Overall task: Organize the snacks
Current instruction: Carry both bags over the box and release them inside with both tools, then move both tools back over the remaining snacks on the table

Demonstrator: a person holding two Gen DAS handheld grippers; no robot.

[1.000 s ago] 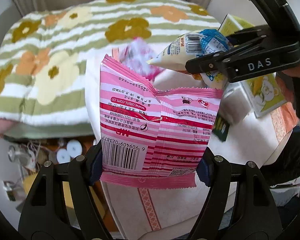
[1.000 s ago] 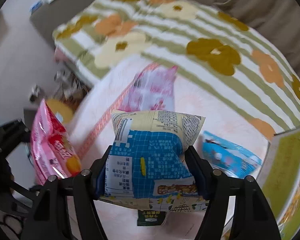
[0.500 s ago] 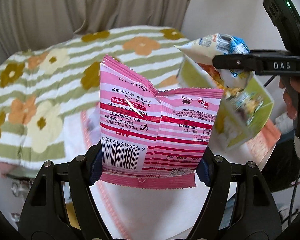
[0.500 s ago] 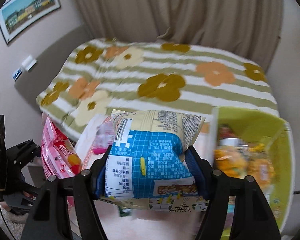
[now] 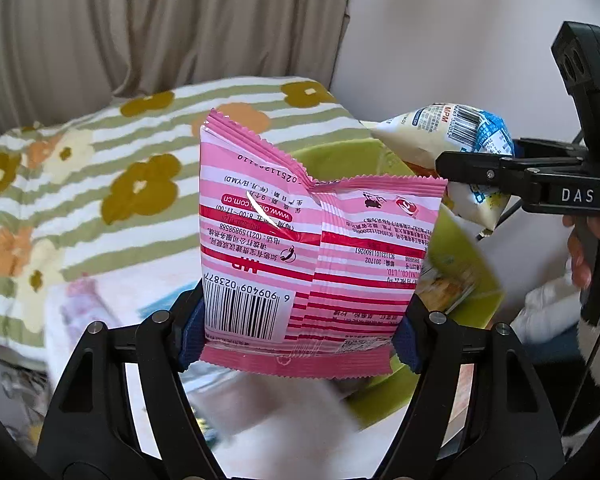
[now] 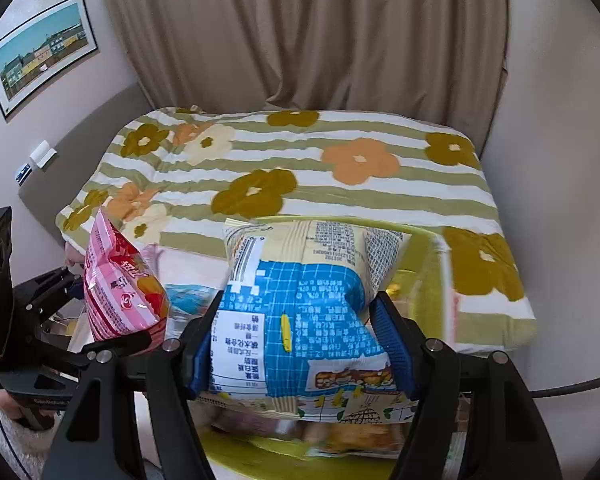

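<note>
Above the green bin (image 6: 428, 276), both packets hang in the air, neither dropped in yet. Bin sits on a pale tabletop (image 5: 112, 292) just in front of a bed with a flowered striped blanket (image 6: 300, 152); some packets already lie inside it, blurred, can't tell what kind or how many. At least one blue-and-white packet (image 6: 188, 294) lies loose on the tabletop between the two tools, and a pinkish blurred one (image 5: 80, 304) shows further left, so sorting looks partly done: two in transit, a couple left to collect. Left hand-held gripper (image 5: 300, 336) is clamped on the pink striped packet (image 5: 312, 248), pads pressing its two lower side edges, jaws about half apart, packet upright with barcode facing the camera. Right hand-held gripper (image 6: 300, 344) is clamped on the blue-and-cream packet (image 6: 304, 308), blue pads squeezing it in at the waist so it bulges above, jaws moderately apart. Right tool sits beside the left, slightly further over the bin. A person's fingers (image 5: 580, 256) show on the right tool's handle. Likely next: lower and release both into the bin.
</note>
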